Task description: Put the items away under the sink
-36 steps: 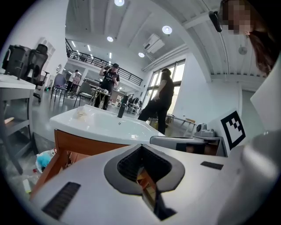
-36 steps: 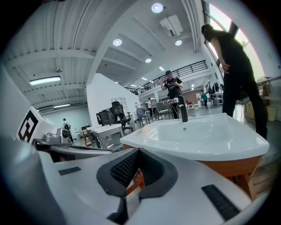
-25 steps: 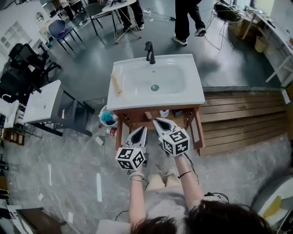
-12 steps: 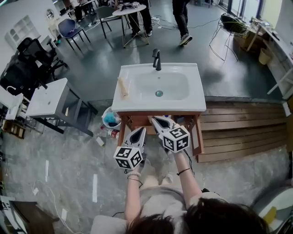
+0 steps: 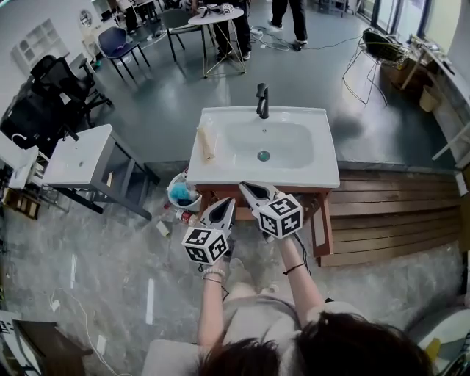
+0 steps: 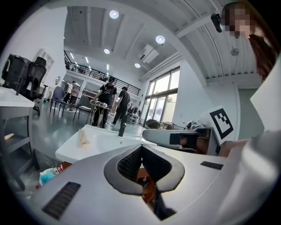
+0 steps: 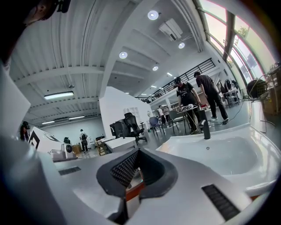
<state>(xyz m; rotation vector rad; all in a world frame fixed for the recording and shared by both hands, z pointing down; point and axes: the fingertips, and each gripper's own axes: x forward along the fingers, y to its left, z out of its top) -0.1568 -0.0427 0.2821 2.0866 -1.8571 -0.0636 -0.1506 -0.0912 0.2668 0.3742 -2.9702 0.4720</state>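
- Closed and empty, left gripper (image 5: 226, 205) and right gripper (image 5: 247, 189) sit side by side, pointing far toward the sink (image 5: 323, 172) front edge.
- Both forearms (image 5: 211, 308) reach forward.
- A beige stick-like item (image 5: 206, 142) lies on the sink's left rim, long axis near-to-far.

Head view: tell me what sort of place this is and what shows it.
Likely an open workshop or lab hall, not a bathroom: the sink stands free on a wooden frame on bare grey floor, with office chairs nearby and a round table with people behind it.
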